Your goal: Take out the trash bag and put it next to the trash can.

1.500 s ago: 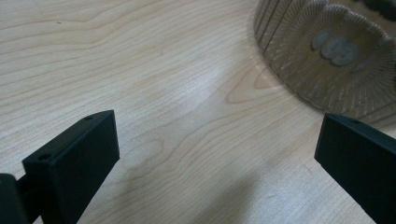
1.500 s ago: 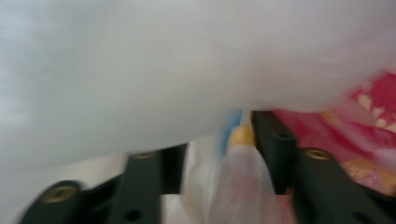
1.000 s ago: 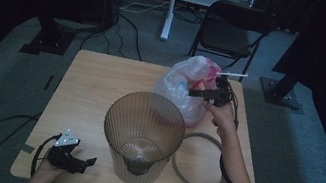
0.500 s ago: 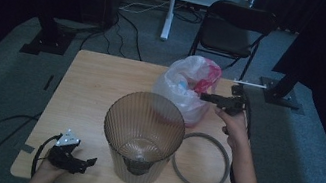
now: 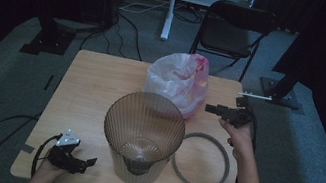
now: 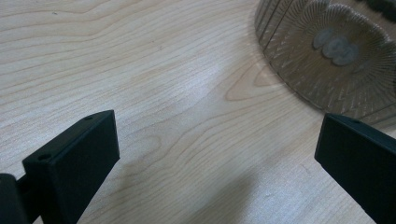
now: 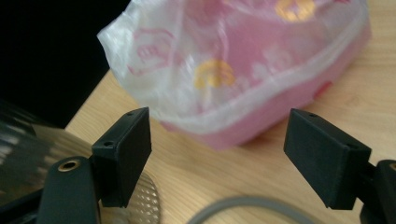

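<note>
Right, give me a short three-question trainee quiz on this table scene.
1. True or false: the right gripper is shut on the plastic bag.
2. Multiple choice: the grey ring lies (a) inside the bin, (b) flat on the table beside the ribbed bin, (c) on the chair.
3. Fill in: the left gripper sits near the table's ____ edge, its fingers apart.

Key:
1. False: its fingers stand open, short of the bag.
2. b
3. front (the person's side)
</note>
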Motion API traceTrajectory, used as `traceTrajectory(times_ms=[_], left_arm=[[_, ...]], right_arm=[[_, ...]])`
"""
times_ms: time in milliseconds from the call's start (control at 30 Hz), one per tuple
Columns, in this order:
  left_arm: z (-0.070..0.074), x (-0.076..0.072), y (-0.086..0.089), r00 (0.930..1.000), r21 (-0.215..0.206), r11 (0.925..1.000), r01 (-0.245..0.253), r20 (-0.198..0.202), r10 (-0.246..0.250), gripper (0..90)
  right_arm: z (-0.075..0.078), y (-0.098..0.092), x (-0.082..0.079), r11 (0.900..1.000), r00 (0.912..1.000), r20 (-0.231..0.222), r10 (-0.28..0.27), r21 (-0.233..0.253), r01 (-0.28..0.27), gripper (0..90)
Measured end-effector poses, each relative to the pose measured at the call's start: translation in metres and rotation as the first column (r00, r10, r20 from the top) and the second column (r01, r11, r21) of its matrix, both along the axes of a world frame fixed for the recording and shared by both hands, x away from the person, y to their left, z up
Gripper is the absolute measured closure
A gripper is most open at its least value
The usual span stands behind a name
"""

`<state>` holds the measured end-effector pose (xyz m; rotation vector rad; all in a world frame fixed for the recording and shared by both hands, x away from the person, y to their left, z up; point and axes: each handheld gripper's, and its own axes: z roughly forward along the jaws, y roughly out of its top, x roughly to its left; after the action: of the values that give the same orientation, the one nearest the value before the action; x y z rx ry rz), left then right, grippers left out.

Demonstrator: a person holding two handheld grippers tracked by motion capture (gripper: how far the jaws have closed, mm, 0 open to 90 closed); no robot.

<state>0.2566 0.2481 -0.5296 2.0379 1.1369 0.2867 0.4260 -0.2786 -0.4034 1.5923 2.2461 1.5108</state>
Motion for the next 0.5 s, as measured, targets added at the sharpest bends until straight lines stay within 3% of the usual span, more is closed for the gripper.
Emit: traceTrajectory(times_ms=[233,500], left_arm=[[0.0,0.0,0.001,1.0,-0.005,1.0,0.001,-0.001,-0.001,0.0],[0.0,0.001,0.0,1.0,-0.008,1.0,0.005,-0.004,-0.005,0.0]], right_arm=[[-0.016,-0.01,-0.021,0.999,0.9999,-0.002,-0.016,-0.032,0.016,21.8],[-0.045,-0.03,-0.041,0.997,0.9978,-0.045,-0.05,-0.054,0.047,21.6]])
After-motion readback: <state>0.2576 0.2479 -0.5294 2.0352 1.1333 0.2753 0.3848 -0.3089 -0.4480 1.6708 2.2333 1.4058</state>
